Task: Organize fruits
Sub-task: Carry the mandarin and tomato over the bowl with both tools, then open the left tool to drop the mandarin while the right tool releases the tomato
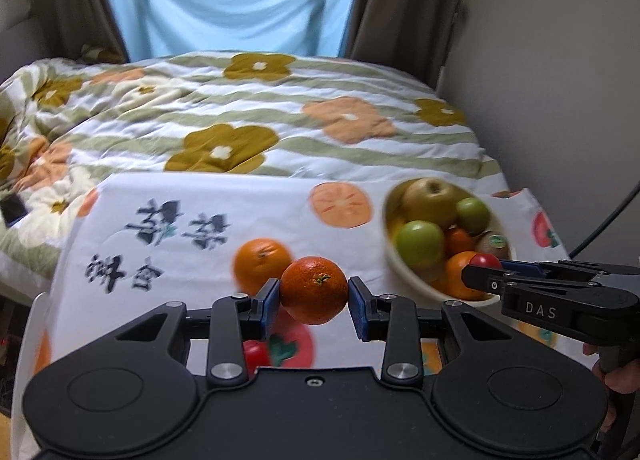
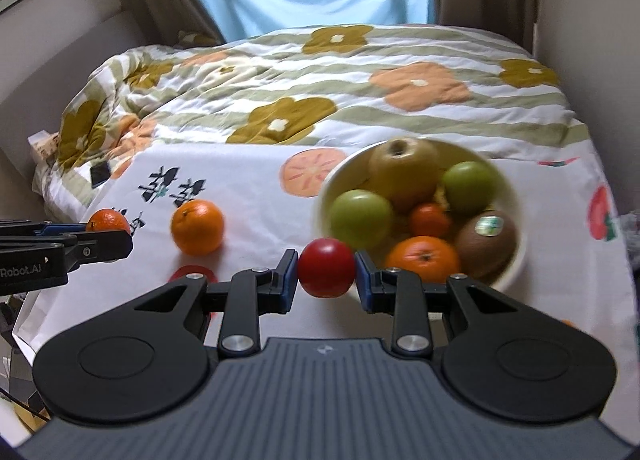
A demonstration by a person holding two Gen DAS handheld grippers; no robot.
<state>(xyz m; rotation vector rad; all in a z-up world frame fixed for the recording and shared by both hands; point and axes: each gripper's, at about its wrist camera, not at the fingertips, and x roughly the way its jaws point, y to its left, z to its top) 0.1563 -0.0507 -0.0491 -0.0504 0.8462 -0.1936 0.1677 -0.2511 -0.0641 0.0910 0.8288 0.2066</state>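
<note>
1. Clamped between my left gripper's [image 1: 313,292] blue pads, a dark orange [image 1: 313,289] is hanging above the printed cloth [image 1: 200,196].
2. I am pinching a red tomato [image 2: 326,266] in my right gripper [image 2: 326,274] — just beside the white bowl [image 2: 514,264].
3. Another orange [image 2: 197,226] is lying on the cloth, left of the bowl.
</note>
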